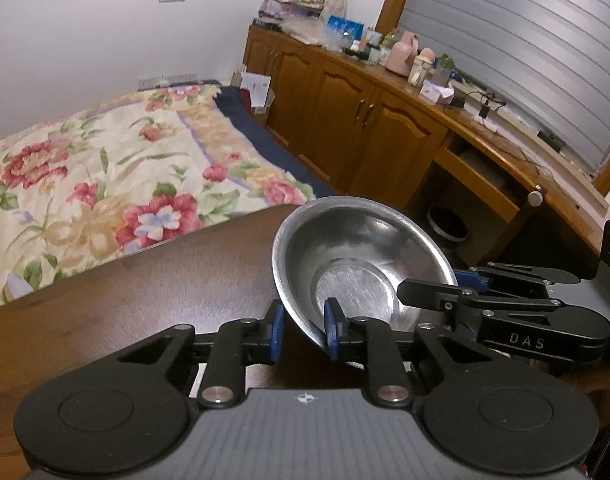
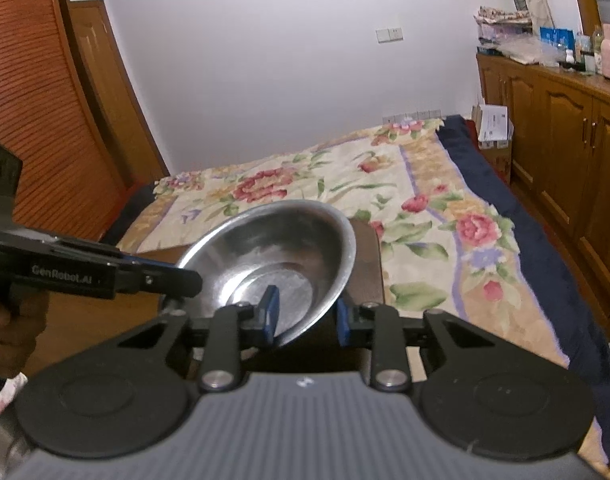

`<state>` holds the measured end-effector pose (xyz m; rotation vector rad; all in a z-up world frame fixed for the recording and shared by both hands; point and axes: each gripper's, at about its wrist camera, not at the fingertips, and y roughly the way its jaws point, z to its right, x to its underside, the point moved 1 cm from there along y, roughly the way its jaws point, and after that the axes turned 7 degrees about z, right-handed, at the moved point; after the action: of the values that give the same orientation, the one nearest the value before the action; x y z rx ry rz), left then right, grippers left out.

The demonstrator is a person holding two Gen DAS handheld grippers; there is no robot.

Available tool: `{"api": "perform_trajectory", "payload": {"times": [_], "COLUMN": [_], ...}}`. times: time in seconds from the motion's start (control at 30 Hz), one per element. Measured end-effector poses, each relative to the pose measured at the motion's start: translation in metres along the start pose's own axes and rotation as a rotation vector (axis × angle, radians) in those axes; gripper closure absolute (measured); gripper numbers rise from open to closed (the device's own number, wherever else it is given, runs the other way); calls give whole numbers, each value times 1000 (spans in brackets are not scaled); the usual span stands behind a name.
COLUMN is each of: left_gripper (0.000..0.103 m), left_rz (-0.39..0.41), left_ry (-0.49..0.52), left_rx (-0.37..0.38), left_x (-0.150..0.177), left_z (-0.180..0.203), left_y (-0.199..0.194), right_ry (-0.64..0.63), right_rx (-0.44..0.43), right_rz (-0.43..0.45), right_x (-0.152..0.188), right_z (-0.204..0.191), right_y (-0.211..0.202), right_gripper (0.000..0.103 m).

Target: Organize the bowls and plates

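Over the dark wooden table (image 1: pixel 145 292), I hold one round, shiny steel bowl (image 1: pixel 357 256) on both sides.

My left gripper (image 1: pixel 304 330) straddles its rim at 6 o'clock; my right gripper (image 2: pixel 307 316) straddles its 3 o'clock rim; whether either pinches, I cannot tell. No stack visible, so sorting looks barely begun. A floral bedspread (image 1: pixel 105 176) lies beyond.
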<state>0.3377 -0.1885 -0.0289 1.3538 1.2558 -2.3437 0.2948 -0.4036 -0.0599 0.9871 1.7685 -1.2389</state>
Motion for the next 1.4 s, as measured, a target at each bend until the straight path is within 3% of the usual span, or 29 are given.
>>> {"api": "perform_trajectory", "payload": {"times": [0.83, 1.4], "left_gripper": [80, 80], "left_rz": [130, 145], "left_ry": [43, 67], "left_rx": [23, 10], "left_x": [6, 49], "left_z": [24, 27], "left_y": [-96, -146], "right_ry": [-63, -64], "right_rx": [13, -2], "right_rz": [91, 114], "right_x": [-16, 10], "right_z": [-46, -79], "right_y": [-54, -81], "right_gripper": [72, 72]}}
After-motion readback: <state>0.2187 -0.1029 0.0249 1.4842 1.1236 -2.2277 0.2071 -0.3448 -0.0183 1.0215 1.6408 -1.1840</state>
